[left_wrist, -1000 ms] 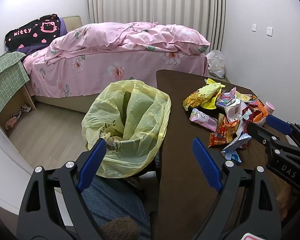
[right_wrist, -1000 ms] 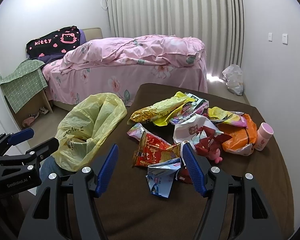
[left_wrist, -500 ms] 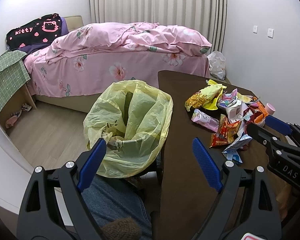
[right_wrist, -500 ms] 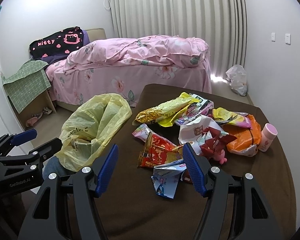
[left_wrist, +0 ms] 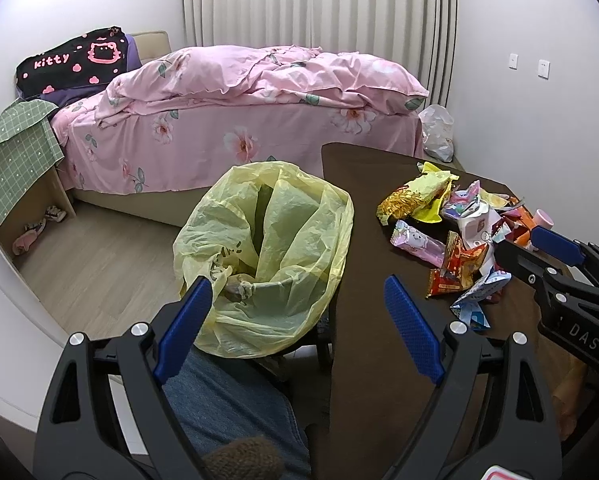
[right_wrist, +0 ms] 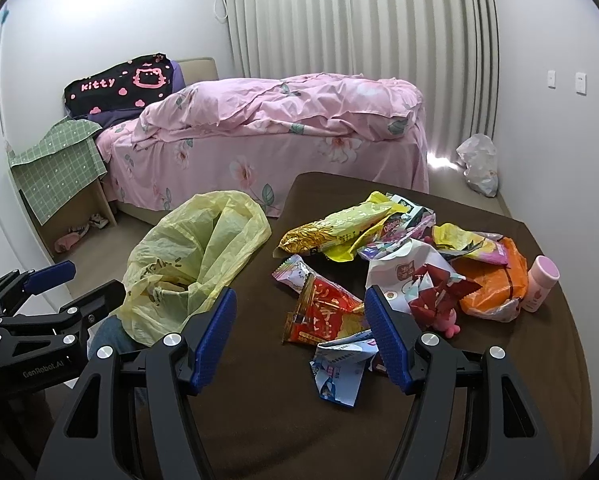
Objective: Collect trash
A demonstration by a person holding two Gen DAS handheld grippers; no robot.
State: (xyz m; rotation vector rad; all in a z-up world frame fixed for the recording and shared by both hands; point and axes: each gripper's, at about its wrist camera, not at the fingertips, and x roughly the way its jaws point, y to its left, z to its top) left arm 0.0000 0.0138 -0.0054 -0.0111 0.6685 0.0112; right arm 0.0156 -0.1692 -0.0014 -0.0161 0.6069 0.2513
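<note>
Collection not yet begun: both the left gripper (left_wrist: 295, 320) and right gripper (right_wrist: 299, 330) gape empty; next, the right must pinch the red crinkled snack wrapper (right_wrist: 319, 316) for the yellow plastic bin bag (left_wrist: 267, 256).

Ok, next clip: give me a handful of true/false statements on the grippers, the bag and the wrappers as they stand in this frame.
1. Both the left gripper and the right gripper are open and hold nothing. True.
2. The yellow trash bag lies flat on the bed. False: it stands open beside the table's left edge.
3. The red snack wrapper is already in the bag. False: it lies on the table with the other wrappers.
4. A pink bottle stands upright at the right end of the wrapper pile. True.
5. A white plastic bag sits on the floor near the curtain. True.
</note>
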